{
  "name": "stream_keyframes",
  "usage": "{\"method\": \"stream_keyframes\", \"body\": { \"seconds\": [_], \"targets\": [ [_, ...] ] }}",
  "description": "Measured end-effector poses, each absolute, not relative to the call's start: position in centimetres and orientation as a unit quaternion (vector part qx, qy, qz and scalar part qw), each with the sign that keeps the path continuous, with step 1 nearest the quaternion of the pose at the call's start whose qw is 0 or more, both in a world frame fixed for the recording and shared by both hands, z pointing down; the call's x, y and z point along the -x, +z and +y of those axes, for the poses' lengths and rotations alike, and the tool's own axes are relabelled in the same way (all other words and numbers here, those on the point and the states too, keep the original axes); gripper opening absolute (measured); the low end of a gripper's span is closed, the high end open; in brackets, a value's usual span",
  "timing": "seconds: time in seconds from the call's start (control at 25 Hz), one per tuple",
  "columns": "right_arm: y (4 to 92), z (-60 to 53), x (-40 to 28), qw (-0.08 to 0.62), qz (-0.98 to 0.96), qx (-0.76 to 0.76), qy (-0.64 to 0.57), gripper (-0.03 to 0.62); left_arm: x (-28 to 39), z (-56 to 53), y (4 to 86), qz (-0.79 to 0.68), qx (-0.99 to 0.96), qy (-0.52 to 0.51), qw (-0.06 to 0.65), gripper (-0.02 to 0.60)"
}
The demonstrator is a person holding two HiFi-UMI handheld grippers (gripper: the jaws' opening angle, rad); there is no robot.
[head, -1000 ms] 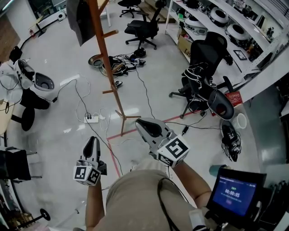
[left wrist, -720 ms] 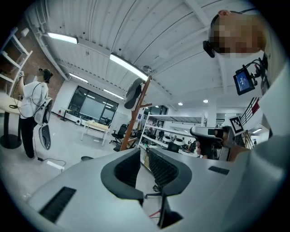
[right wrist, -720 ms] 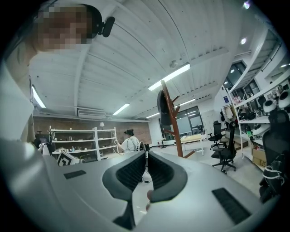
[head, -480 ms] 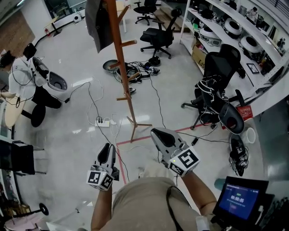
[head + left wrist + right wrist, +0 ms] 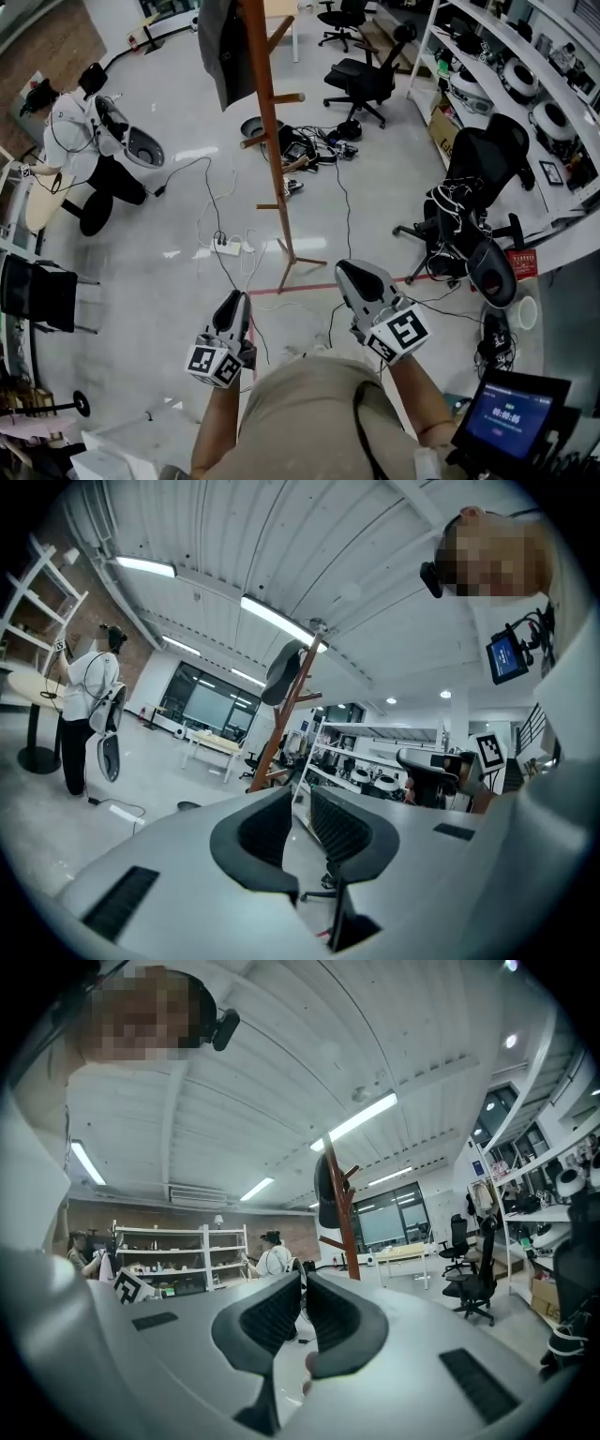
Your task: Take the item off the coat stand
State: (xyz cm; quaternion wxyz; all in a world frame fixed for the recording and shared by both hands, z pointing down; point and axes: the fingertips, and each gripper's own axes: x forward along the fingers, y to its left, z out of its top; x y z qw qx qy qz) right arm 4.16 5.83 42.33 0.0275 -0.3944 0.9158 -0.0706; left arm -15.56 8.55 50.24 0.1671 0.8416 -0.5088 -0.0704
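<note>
Distance was what mattered: the dark garment (image 5: 223, 47) hung at the top of the head view, left of centre, well apart from both tools near the bottom of the frame. It was draped from the head of the wooden coat stand (image 5: 269, 141), on the left side of the pole, and its long axis ran down alongside the pole. The stand's feet rested on the floor (image 5: 178, 281) near mid-frame, among trailing cables.

The left tool (image 5: 234, 300) sat at lower left of centre, almost straight below the garment in the frame. Its jaws had just been opening and stood a narrow way apart with nothing between them. In the left gripper view the garment showed above the jaw gap and a little to its left, far off and high.

The right tool (image 5: 352, 274) lay at lower right of centre, to the right of the pole's line. Its jaws were practically together, with no more than a hairline between the pads, and it was empty. In the right gripper view the garment showed above the gap and slightly to its right.

Neither tool looked clearly closer to the stand. By my reading the left one was better placed, because it was on the garment's side of the pole. Either tool would have had to travel up-frame and rise well above its level aim to reach the cloth. A person in white (image 5: 70, 122) stood at upper left, clear of that path.
</note>
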Motion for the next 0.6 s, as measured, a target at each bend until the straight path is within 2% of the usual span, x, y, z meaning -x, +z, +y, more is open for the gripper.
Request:
{"method": "stream_keyframes", "body": {
  "seconds": [0.6],
  "targets": [
    [42.8, 3.6, -5.1, 0.030, 0.928, 0.366, -0.057, 0.025, 17.0, 7.0, 50.9, -0.560, -0.800, -0.097, 0.190, 0.077]
  ]
}}
